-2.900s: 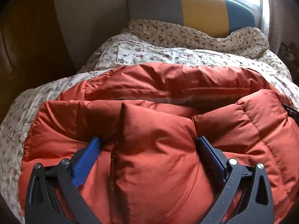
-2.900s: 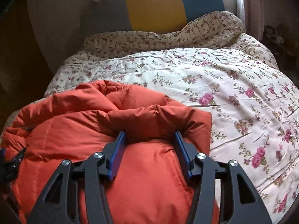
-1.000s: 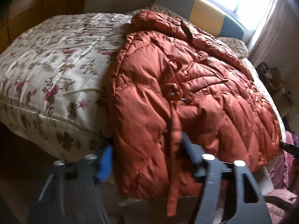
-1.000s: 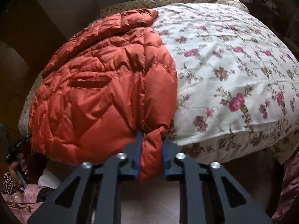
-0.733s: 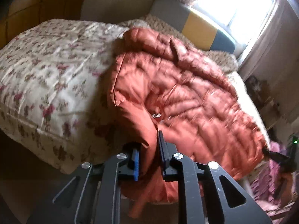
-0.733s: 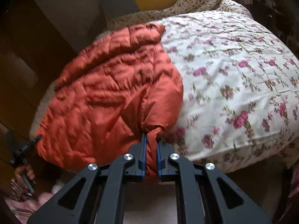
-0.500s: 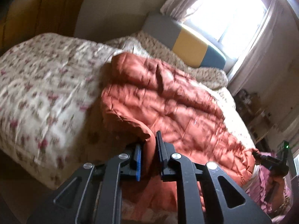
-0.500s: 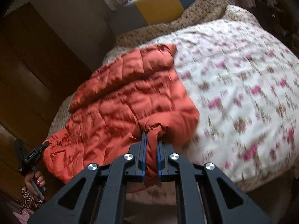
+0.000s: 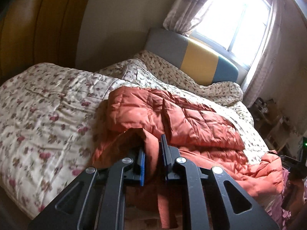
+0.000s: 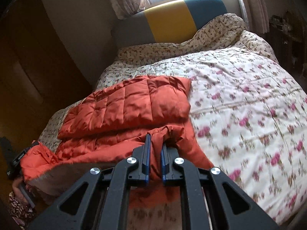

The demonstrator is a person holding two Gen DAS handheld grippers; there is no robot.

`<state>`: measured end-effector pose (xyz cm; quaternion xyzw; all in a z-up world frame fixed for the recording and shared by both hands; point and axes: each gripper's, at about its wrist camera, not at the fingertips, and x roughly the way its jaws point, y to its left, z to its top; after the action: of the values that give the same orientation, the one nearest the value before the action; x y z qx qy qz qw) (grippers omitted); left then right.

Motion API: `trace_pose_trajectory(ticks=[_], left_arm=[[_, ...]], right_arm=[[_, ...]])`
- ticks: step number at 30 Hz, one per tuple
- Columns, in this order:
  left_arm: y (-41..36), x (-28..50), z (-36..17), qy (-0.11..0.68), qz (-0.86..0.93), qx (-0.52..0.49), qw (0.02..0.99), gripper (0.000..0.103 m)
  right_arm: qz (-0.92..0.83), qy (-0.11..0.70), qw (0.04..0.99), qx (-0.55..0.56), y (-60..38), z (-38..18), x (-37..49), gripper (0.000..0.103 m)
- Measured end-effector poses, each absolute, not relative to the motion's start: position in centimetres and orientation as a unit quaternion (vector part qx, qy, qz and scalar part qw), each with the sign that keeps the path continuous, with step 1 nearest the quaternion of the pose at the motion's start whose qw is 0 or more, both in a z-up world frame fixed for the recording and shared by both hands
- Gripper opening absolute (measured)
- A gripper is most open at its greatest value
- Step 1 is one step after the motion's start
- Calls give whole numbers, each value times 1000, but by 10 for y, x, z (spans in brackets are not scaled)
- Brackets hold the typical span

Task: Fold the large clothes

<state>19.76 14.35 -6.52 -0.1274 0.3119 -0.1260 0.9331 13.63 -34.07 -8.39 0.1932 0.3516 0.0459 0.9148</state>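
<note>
An orange quilted puffer jacket lies across the near part of a bed with a floral quilt. Its far half rests flat on the quilt, and its near edge is lifted off the bed. My left gripper is shut on a bunched corner of that near edge. In the right wrist view the jacket lies left of center, and my right gripper is shut on the other near corner. Each gripper shows small at the edge of the other's view, holding the far corner.
A grey, yellow and teal headboard stands below a bright window with curtains. A brown wardrobe is on the left. Cluttered shelves stand at the right. The floral quilt spreads right of the jacket.
Both grippers closed on the jacket's near corners, then lifted and carried them forward. The jacket now lies shorter on the bed, and the views tilted up toward the window.
</note>
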Motion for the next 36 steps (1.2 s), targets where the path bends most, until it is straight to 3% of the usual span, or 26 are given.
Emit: trace_pose_trajectory(ticks=[13, 14, 16, 17, 19, 20, 22, 23, 26, 30, 34, 36], left_arm=[[145, 307, -96, 369, -82, -158, 912, 14], [145, 312, -98, 373, -79, -163, 910, 14], [148, 320, -101, 383, -75, -177, 904, 18], [150, 322, -101, 384, -76, -184, 902, 20], [156, 324, -99, 380, -81, -206, 898, 39], [162, 323, -98, 372, -90, -222, 897, 47], [175, 314, -89, 335, -91, -249, 904, 89], [183, 306, -83, 305, -83, -261, 912, 93], [203, 288, -74, 262, -92, -280, 919, 94], [196, 268, -98, 303, -117, -236, 916, 94], [177, 251, -134, 342, -150, -210, 904, 94], [164, 247, -145, 345, -144, -183, 909, 94]], right_arm=[[39, 340, 907, 244, -361, -108, 243, 12], [44, 339, 904, 257, -365, -112, 247, 17], [58, 330, 896, 291, -374, -119, 256, 36], [61, 321, 895, 303, -378, -119, 256, 59], [60, 284, 900, 326, -387, -116, 246, 83], [58, 263, 905, 330, -392, -114, 239, 84], [57, 253, 909, 326, -401, -113, 227, 84], [53, 256, 910, 321, -403, -114, 223, 84], [52, 283, 909, 300, -408, -126, 207, 85], [73, 318, 898, 296, -412, -152, 186, 92], [110, 347, 874, 323, -412, -181, 183, 92], [131, 361, 859, 340, -408, -193, 190, 85]])
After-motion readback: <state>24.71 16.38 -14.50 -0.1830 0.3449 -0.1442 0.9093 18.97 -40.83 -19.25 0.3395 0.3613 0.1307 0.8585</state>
